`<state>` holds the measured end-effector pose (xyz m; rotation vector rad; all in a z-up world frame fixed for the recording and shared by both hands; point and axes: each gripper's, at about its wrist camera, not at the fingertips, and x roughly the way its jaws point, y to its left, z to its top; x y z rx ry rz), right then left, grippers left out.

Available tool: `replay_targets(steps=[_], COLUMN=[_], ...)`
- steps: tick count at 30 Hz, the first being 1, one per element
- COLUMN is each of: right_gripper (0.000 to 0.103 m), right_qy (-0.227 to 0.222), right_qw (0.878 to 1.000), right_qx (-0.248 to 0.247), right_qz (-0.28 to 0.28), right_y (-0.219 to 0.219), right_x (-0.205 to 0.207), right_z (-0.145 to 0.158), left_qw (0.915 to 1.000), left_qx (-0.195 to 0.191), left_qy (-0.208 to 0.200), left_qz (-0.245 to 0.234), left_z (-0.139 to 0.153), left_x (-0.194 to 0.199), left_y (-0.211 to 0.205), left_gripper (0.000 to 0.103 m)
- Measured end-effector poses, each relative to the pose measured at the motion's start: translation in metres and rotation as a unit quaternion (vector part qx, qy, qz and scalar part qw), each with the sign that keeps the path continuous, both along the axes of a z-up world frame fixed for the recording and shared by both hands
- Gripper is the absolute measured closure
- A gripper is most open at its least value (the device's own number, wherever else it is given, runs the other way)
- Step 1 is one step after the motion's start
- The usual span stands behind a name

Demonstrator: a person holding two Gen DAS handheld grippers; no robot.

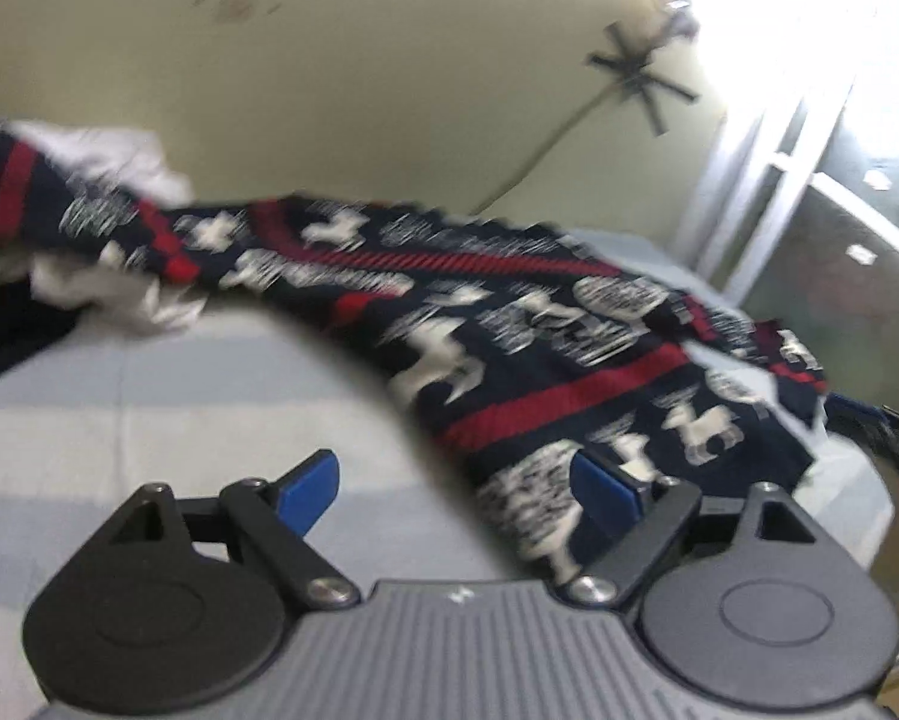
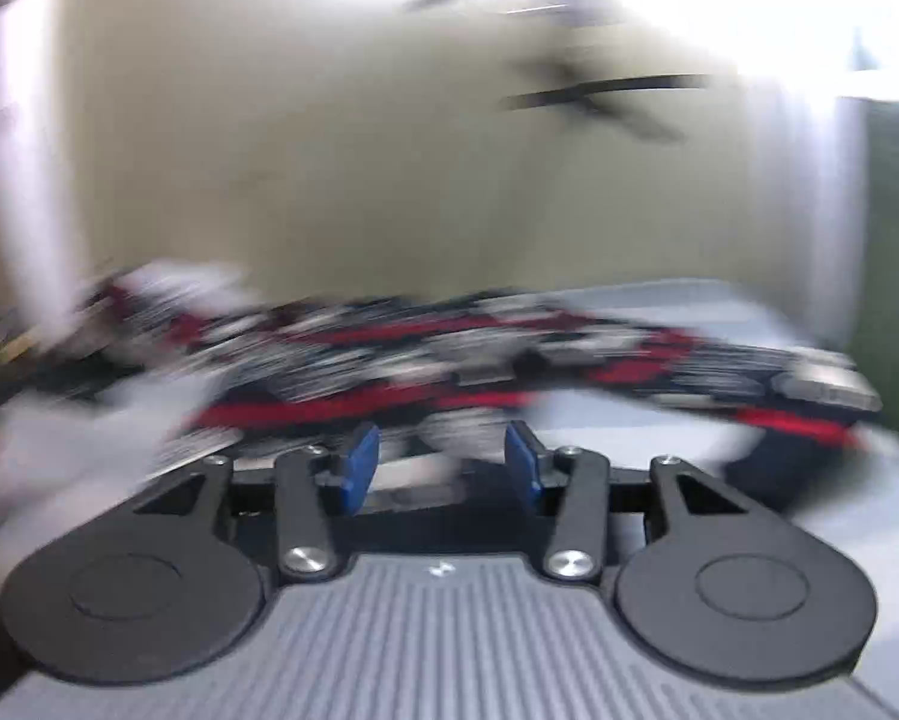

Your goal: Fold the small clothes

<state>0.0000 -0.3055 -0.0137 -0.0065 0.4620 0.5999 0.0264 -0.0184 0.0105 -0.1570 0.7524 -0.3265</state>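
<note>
A small navy knit sweater [image 1: 509, 324] with red stripes and white animal figures lies spread across a pale blue-grey bed sheet [image 1: 149, 396]. My left gripper [image 1: 452, 483] is open just above the sheet, its right blue pad [image 1: 605, 483] over the sweater's near hem. The right wrist view is motion-blurred; the same sweater [image 2: 449, 360] lies ahead. My right gripper [image 2: 443, 462] is open and empty, close to the sweater's near edge.
A pile of white and patterned clothes [image 1: 107, 168] sits at the far left of the bed. A cream wall [image 1: 359, 90] stands behind. A bright window with a white frame [image 1: 767, 138] is at the right.
</note>
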Motion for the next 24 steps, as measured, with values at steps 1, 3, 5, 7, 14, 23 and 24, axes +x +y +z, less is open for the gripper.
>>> replay_targets(steps=[1, 3, 5, 7, 14, 23, 24], right_gripper=[0.053, 0.050, 0.038, 0.030, 0.091, 0.071, 0.063], right_qy=[0.005, 0.010, 0.020, 0.031, 0.069, 0.224, 0.211], right_qw=[0.999, 0.989, 0.980, 0.971, 0.974, 0.912, 0.922], right_qx=[-0.009, -0.034, -0.054, -0.085, -0.083, 0.050, 0.049], right_qz=[0.052, 0.142, 0.191, 0.221, 0.201, 0.339, 0.320], right_y=[0.019, 0.057, 0.089, 0.114, 0.132, 0.144, 0.135], right_x=[-0.002, -0.004, 0.000, 0.009, 0.050, 0.045, 0.047], right_z=[-0.003, -0.010, -0.019, -0.033, -0.034, -0.029, -0.028], left_qw=[0.9999, 0.9997, 0.9994, 0.9992, 0.9979, 0.9899, 0.9902], left_qx=[0.001, -0.003, -0.008, -0.009, -0.006, -0.061, -0.062], left_qy=[0.006, 0.016, 0.020, 0.021, 0.007, -0.001, 0.004], left_qz=[0.008, 0.019, 0.026, 0.033, 0.064, 0.128, 0.125], left_z=[-0.003, -0.007, -0.009, -0.009, -0.004, 0.004, 0.002], left_x=[0.000, 0.001, -0.003, -0.007, -0.029, -0.034, -0.032], left_y=[0.004, 0.011, 0.019, 0.025, 0.051, 0.091, 0.090], left_gripper=[0.017, 0.017, 0.017, 0.017, 0.016, 0.014, 0.014])
